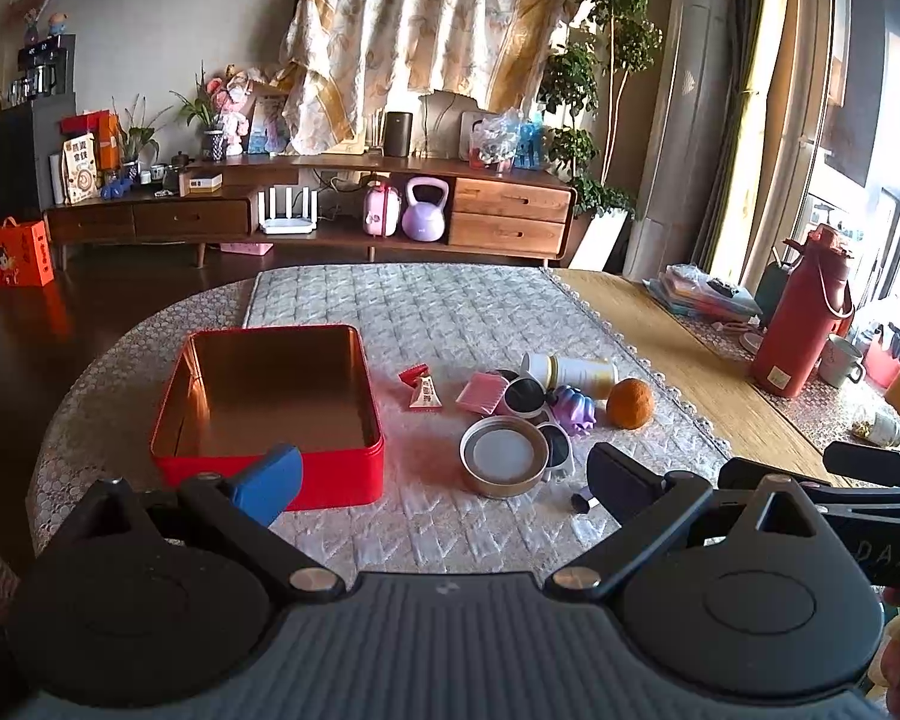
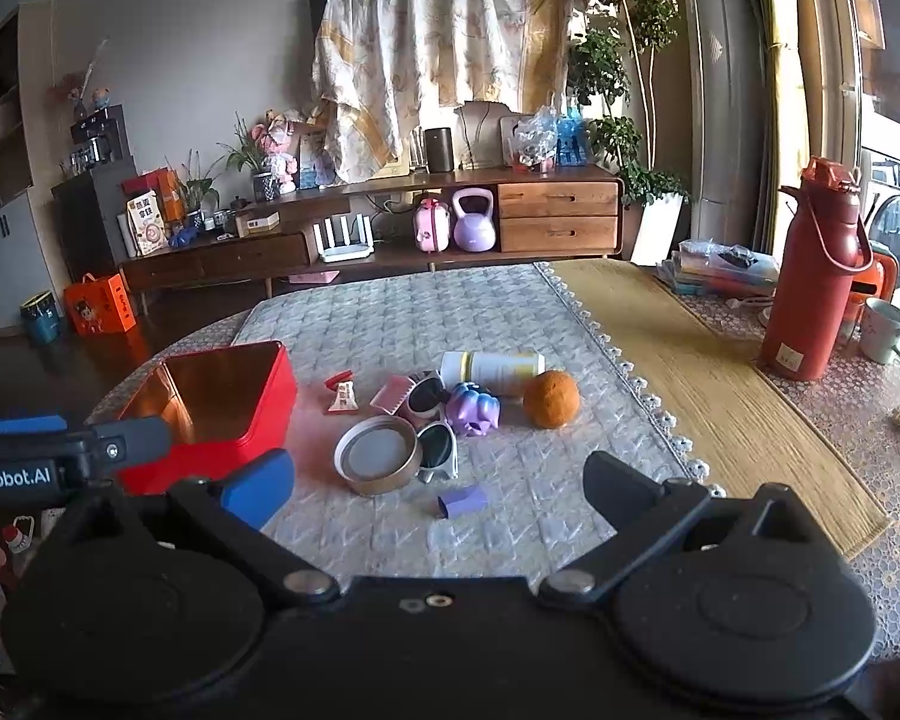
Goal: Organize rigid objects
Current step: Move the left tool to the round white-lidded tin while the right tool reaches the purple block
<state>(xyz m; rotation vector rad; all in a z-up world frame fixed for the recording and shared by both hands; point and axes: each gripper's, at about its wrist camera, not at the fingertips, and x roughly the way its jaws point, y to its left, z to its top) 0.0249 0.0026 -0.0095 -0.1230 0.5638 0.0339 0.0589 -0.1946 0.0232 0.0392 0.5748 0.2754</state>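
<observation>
An open, empty red tin box (image 1: 267,474) (image 2: 270,396) sits at the left of the quilted cloth. To its right lies a cluster: a round metal lid (image 1: 504,459) (image 2: 378,456), white sunglasses (image 1: 555,450) (image 2: 435,447), a purple toy (image 1: 573,411) (image 2: 474,408), an orange (image 1: 630,403) (image 2: 551,399), a white bottle lying down (image 1: 570,373) (image 2: 492,369), a pink comb (image 1: 480,393) (image 2: 390,393), a red-white packet (image 1: 423,390) (image 2: 343,396) and a small purple block (image 2: 462,501). My left gripper (image 1: 444,480) is open and empty, near the box's front. My right gripper (image 2: 438,480) is open and empty, in front of the cluster.
A red thermos (image 2: 816,276) (image 1: 801,324), a mug (image 2: 885,330) and stacked papers (image 2: 720,270) stand on the bamboo mat at the right. A wooden TV cabinet (image 1: 330,204) lies beyond the table.
</observation>
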